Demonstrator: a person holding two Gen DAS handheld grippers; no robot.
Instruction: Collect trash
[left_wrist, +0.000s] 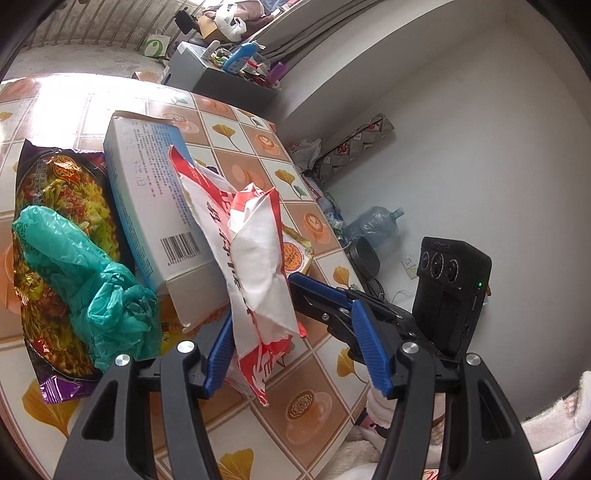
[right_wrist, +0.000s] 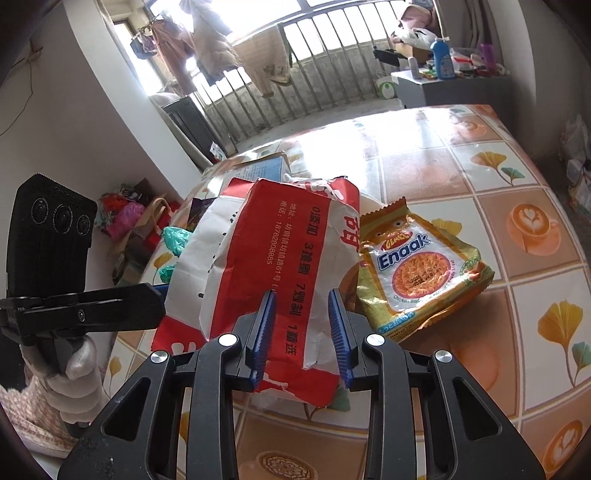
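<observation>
A crumpled red-and-white paper bag (left_wrist: 255, 258) stands up off the tiled table (left_wrist: 310, 402). My left gripper (left_wrist: 295, 354) is open around its lower end, fingers well apart, the bag touching the left finger. My right gripper (right_wrist: 301, 332) has its blue fingers (right_wrist: 264, 328) on either side of the same bag (right_wrist: 280, 266), apparently pressing its lower edge; it shows in the left wrist view (left_wrist: 325, 299). A yellow Enaak noodle packet (right_wrist: 417, 273) lies right of the bag. A blue-white box (left_wrist: 155, 206), a teal plastic bag (left_wrist: 85, 280) and a purple snack bag (left_wrist: 48, 206) lie left.
The table edge runs close on the right in the left wrist view, with a water bottle (left_wrist: 373, 225) and clutter on the floor beyond. A grey cabinet (right_wrist: 450, 88) with bottles stands behind the table. Window bars (right_wrist: 295, 55) and hanging clothes are at the back.
</observation>
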